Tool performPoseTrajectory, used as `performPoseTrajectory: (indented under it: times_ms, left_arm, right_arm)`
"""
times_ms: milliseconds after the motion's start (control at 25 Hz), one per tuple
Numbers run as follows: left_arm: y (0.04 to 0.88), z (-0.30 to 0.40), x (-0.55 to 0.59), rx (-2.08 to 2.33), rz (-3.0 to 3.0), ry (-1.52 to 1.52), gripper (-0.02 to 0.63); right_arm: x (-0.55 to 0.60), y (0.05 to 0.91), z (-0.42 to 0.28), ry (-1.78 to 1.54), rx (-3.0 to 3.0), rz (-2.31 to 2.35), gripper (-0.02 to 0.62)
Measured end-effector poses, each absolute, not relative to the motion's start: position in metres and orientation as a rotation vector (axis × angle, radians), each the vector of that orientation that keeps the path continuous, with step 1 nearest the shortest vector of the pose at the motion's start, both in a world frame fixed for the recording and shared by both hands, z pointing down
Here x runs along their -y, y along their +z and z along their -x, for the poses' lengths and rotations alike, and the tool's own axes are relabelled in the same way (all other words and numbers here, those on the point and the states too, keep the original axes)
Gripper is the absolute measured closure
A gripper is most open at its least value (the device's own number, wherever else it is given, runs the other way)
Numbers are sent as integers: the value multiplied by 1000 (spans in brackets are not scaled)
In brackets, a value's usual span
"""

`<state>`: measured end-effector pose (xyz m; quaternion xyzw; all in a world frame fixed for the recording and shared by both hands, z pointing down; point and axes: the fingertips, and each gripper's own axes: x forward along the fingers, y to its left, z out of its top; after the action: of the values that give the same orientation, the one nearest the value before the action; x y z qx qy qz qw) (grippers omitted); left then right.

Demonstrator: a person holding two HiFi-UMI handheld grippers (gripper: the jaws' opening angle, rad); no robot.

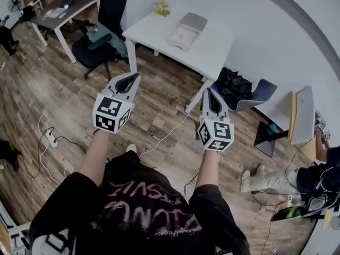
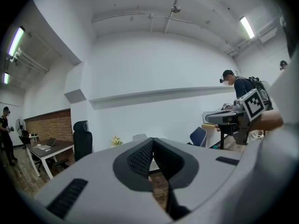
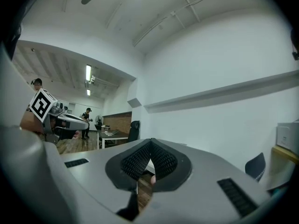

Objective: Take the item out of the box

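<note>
A white open box (image 1: 182,37) lies on the white table (image 1: 212,49) far ahead of me, with a grey flat lid or case (image 1: 193,21) beside it. I cannot see what is inside the box. Both grippers are held out over the wooden floor, well short of the table. My left gripper (image 1: 129,80) is shut with nothing between its ribbed pads (image 2: 140,157). My right gripper (image 1: 211,97) is also shut and holds nothing, its pads (image 3: 163,160) meeting at the tips. Each gripper shows at the edge of the other's view.
Yellow flowers (image 1: 161,7) stand at the table's far left corner. A black office chair (image 1: 101,41) and a dark desk (image 1: 64,9) are at the left. A black bag (image 1: 234,86) and a blue chair (image 1: 257,94) sit right of the table. Cables with a power strip (image 1: 50,137) lie on the floor. Another person (image 1: 319,179) is at the right.
</note>
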<state>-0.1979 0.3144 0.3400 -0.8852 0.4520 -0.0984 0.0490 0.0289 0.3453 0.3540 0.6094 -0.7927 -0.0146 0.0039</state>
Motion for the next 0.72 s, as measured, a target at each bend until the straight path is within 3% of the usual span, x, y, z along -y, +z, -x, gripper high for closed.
performPoseTrajectory:
  times_ms: [720]
  left_arm:
    - [359, 172, -176, -1316, 2769, -274, 603]
  right_arm:
    - [-222, 371, -49, -34, 2415, -1962, 589]
